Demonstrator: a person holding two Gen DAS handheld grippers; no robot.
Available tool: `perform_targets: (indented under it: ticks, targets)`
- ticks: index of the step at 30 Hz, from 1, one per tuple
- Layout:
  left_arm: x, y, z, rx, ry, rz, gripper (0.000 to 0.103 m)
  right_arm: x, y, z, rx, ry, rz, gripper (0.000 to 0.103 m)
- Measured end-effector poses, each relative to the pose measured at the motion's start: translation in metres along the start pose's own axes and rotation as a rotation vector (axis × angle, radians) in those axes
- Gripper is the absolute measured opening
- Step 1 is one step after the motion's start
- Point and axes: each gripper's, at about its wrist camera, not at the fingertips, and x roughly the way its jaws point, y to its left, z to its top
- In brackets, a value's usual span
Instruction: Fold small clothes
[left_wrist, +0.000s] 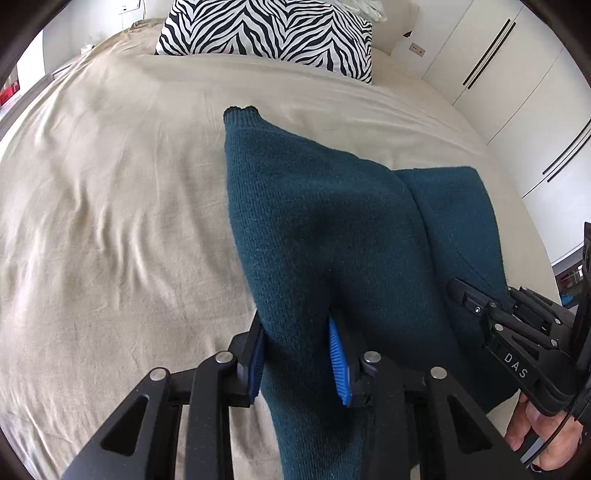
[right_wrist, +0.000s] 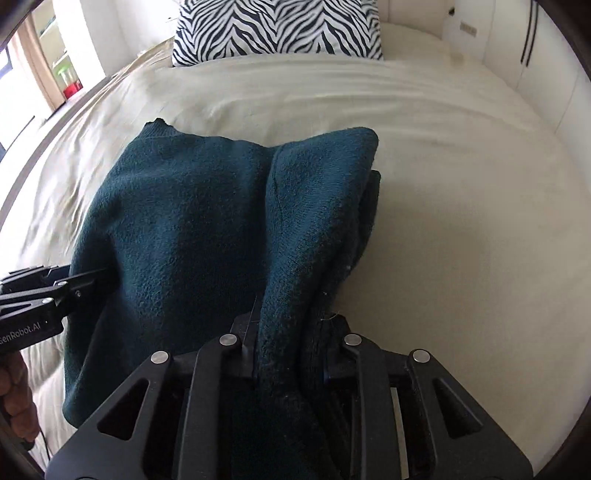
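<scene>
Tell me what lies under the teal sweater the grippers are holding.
Under the teal sweater is the beige bedsheet, which shows all around it. The left gripper and right gripper both clamp the knit. Whatever lies directly beneath the fabric is covered.

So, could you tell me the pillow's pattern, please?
Black-and-white zebra stripes on the pillow, clearest in the right wrist view.

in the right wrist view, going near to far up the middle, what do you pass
right gripper → teal sweater → cream bedsheet → zebra pillow
</scene>
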Motion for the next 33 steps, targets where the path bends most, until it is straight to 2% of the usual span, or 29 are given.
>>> perform_targets:
  ticks: [2, 6, 12, 16, 20, 24, 28, 30, 31, 32, 33]
  targets:
    - [-0.024, 0.004, -0.013, 0.012, -0.025, -0.001, 0.032, -0.023, 0.015, -0.001, -0.022, -0.048, 0.006, 0.019]
    - [-0.077, 0.023, -0.048, 0.040, -0.078, 0.015, 0.032, -0.068, 0.039, -0.010, -0.013, -0.103, 0.091, 0.019]
    - [-0.149, 0.062, -0.105, 0.065, -0.113, 0.059, 0.032, -0.114, 0.098, -0.043, -0.050, -0.115, 0.233, 0.019]
    - [-0.177, 0.090, -0.139, 0.060, -0.124, 0.107, 0.032, -0.122, 0.158, -0.067, -0.080, -0.092, 0.300, 0.019]
    - [-0.184, 0.120, -0.166, 0.013, -0.121, 0.116, 0.031, -0.118, 0.204, -0.098, -0.097, -0.058, 0.347, 0.019]
    - [-0.163, 0.143, -0.174, -0.013, -0.097, 0.127, 0.031, -0.096, 0.224, -0.114, -0.085, -0.039, 0.360, 0.019]
    - [-0.143, 0.155, -0.187, -0.017, -0.084, 0.125, 0.035, -0.056, 0.206, -0.129, 0.016, 0.022, 0.379, 0.021]
    - [-0.142, 0.156, -0.192, -0.033, -0.102, 0.109, 0.039, -0.041, 0.191, -0.141, 0.084, 0.066, 0.430, 0.025]
    - [-0.142, 0.159, -0.195, -0.045, -0.108, 0.103, 0.040, -0.032, 0.181, -0.142, 0.129, 0.072, 0.460, 0.028]
    - [-0.141, 0.160, -0.199, -0.061, -0.111, 0.093, 0.041, -0.027, 0.174, -0.143, 0.168, 0.072, 0.480, 0.037]
    - [-0.141, 0.162, -0.202, -0.076, -0.115, 0.084, 0.044, -0.023, 0.168, -0.142, 0.196, 0.071, 0.492, 0.039]
